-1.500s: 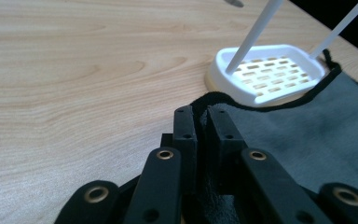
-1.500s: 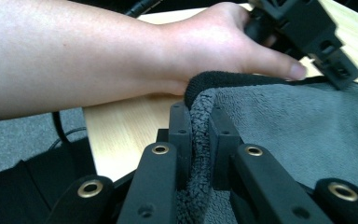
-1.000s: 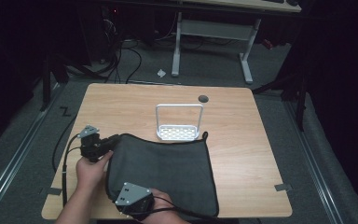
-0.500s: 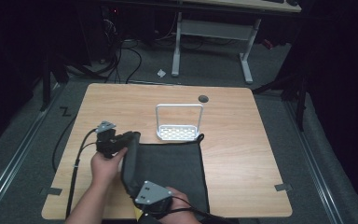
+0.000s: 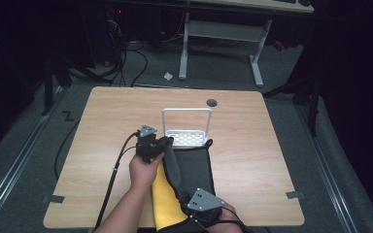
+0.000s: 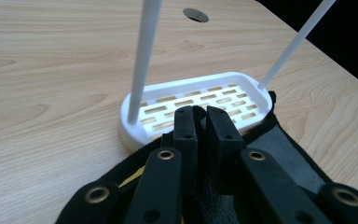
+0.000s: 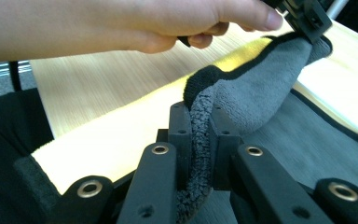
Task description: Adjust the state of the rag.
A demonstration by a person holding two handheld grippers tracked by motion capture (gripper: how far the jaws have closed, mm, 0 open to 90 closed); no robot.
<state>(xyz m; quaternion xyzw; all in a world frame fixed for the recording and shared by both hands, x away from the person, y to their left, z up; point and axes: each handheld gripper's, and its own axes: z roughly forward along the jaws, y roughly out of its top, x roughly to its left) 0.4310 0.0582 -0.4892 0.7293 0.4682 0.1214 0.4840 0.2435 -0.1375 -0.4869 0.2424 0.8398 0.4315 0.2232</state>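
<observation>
A dark grey cloth (image 5: 196, 162) with a yellow underside (image 5: 165, 199) lies on the wooden table (image 5: 102, 121), its left edge lifted and folded over toward the right. My left gripper (image 5: 167, 142) is shut on the far corner of that edge, right by the white slotted rack (image 5: 187, 138). In the left gripper view the jaws (image 6: 202, 114) pinch cloth (image 6: 279, 149) just in front of the rack (image 6: 191, 100). My right gripper (image 5: 188, 195) is shut on the near part of the same edge; its jaws (image 7: 199, 114) clamp the grey pile (image 7: 256, 102).
A round hole (image 5: 211, 102) sits in the table behind the rack. Bare wood lies to the left and right of the cloth. A person's hand (image 7: 144, 23) holds the left gripper. A desk frame (image 5: 221, 34) and cables are on the floor beyond.
Both grippers have carried the cloth's left edge to the right, folding it over. The yellow underside now shows, and the left gripper has arrived beside the rack.
</observation>
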